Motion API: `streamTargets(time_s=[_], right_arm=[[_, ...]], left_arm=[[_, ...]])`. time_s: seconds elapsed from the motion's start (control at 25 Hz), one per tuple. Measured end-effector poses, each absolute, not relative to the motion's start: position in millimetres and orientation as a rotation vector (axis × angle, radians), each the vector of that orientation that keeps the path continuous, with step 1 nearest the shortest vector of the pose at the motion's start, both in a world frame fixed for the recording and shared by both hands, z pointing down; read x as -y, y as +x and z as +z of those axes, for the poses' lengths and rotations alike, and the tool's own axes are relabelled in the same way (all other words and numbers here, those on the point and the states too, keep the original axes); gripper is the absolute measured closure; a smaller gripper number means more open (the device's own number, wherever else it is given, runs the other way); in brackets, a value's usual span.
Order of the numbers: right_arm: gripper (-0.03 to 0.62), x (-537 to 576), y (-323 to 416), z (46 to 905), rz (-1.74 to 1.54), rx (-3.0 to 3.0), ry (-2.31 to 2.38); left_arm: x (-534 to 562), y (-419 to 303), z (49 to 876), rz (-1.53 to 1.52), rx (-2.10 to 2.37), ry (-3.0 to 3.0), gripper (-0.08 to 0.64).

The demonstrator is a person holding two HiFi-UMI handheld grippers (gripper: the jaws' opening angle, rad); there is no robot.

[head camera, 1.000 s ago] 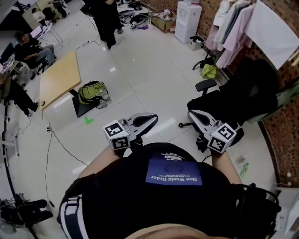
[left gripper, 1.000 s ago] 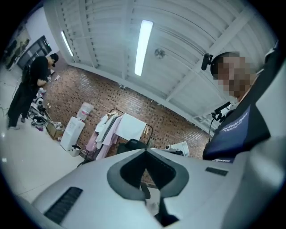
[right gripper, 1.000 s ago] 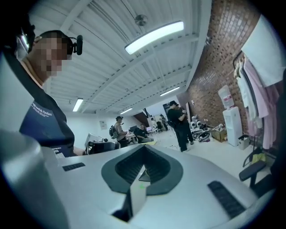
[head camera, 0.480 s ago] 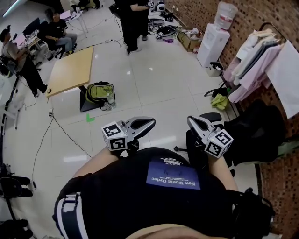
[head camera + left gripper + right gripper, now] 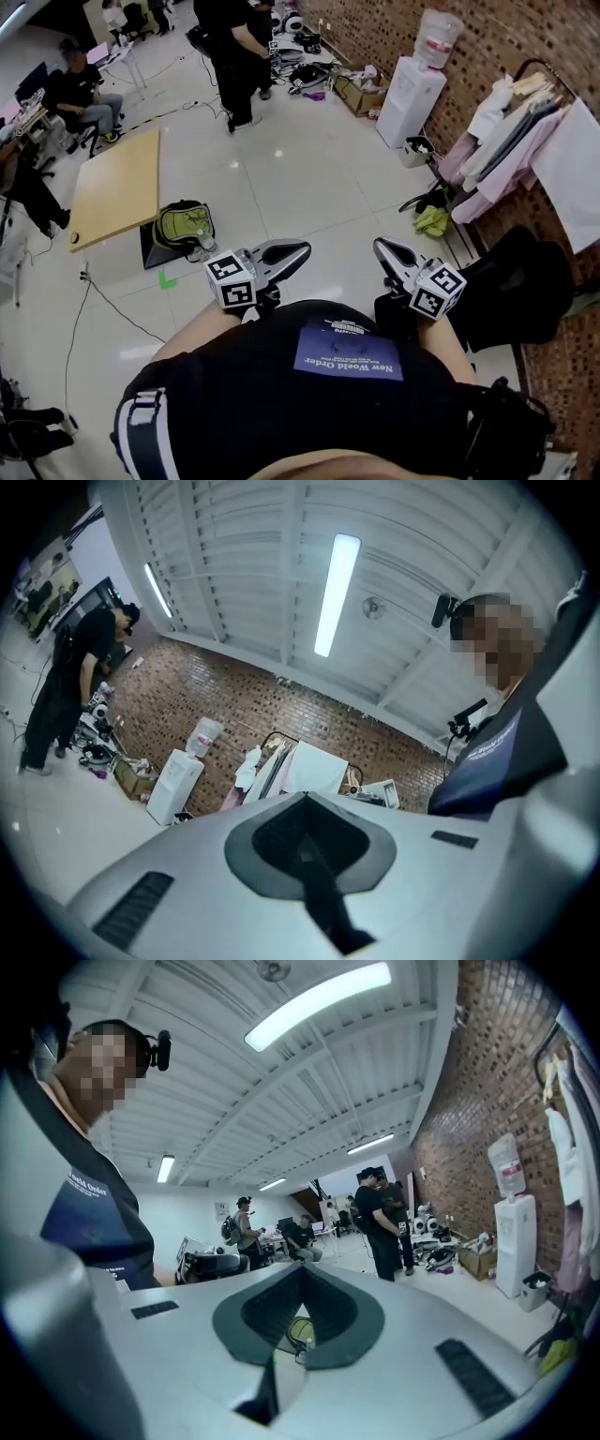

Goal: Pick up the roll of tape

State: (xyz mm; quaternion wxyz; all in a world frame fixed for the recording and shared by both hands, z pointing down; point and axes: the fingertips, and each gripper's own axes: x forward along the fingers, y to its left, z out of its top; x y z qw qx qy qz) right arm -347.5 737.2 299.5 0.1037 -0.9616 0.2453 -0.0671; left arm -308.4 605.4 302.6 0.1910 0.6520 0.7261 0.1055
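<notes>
Seen from above, looking steeply down, a person in a black shirt (image 5: 347,394) holds two hand-held grippers out level over a pale tiled floor (image 5: 309,178). The left gripper (image 5: 298,249) has its two grey jaws pressed together tip to tip, with nothing between them. Its own view looks past the joined tips to a brick wall (image 5: 234,705), a water dispenser (image 5: 178,780) and a clothes rack (image 5: 281,761). The right gripper (image 5: 381,247) is likewise clenched and empty, its tips meeting in front of a distant group of people. Neither gripper touches anything. The roll of tape appears in none of the three views. A wooden table (image 5: 117,187) stands well apart at the left, with a green backpack (image 5: 183,225) just beside it.
</notes>
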Motion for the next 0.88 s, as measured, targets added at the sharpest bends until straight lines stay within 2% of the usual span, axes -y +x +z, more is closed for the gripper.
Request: streamTargets(time_s=[0.36,0.88], right_arm=[[0.606,-731,-194,281,-0.163,-0.694,-2.839],[0.606,-728,10,294,-0.203,-1.123,-2.663]], left_arm=[[-594,-152,287,0.268,-2.076,1.856,0.552],[-560,9,302,0.243,-1.691,2.208,0.552]])
